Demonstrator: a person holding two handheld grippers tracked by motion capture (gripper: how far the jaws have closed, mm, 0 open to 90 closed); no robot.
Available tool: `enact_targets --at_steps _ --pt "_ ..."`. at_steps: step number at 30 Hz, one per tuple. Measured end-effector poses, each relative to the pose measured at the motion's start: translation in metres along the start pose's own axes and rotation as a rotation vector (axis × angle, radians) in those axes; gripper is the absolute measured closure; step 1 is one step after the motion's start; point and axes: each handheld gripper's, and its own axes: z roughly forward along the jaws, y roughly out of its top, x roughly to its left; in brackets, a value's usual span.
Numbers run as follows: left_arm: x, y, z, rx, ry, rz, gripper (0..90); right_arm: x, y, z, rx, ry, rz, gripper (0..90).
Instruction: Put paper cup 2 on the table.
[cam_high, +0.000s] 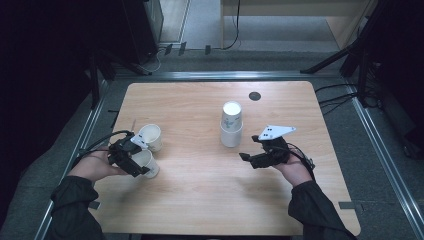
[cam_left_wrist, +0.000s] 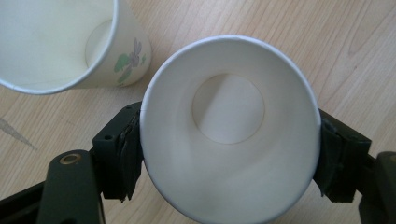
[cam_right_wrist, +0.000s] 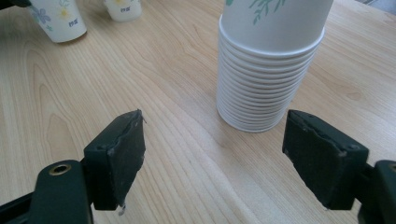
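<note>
A white paper cup (cam_left_wrist: 231, 135) with an empty inside sits between the jaws of my left gripper (cam_left_wrist: 229, 154), which is shut on its sides. In the high view this held cup (cam_high: 148, 163) is at the table's left, in my left gripper (cam_high: 142, 167). A second cup (cam_high: 151, 136) with a flower print (cam_left_wrist: 60, 42) stands just behind it. A tall stack of upside-down paper cups (cam_high: 231, 125) stands mid-table. My right gripper (cam_high: 249, 148) is open just right of and in front of the stack (cam_right_wrist: 268, 70), with nothing between its jaws (cam_right_wrist: 215, 149).
The wooden table (cam_high: 200, 200) has a black round grommet (cam_high: 255, 96) near its far edge. Dark stands and cables lie on the floor around the table. Both loose cups (cam_right_wrist: 58, 18) show far off in the right gripper view.
</note>
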Motion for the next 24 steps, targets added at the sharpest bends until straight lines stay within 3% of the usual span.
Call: enact_targets --at_steps 7,11,13,24 --pt "-0.0006 0.0028 0.0022 -0.006 -0.006 -0.003 20.6 -0.0004 -0.0001 -0.0014 -0.006 -0.007 -0.001 21.4" --pt "0.0011 0.0018 0.0031 -0.018 -0.017 -0.036 18.6 -0.0003 -0.0002 -0.0019 -0.007 -0.008 0.002 21.4" --pt "0.0015 0.0013 0.0028 -0.031 -0.041 -0.045 16.5 0.0002 0.0 -0.002 -0.01 -0.006 -0.004 21.4" --pt "0.0017 0.0017 0.0015 -0.047 -0.074 -0.058 11.1 -0.0006 0.0001 -0.003 -0.013 -0.022 -0.003 21.4"
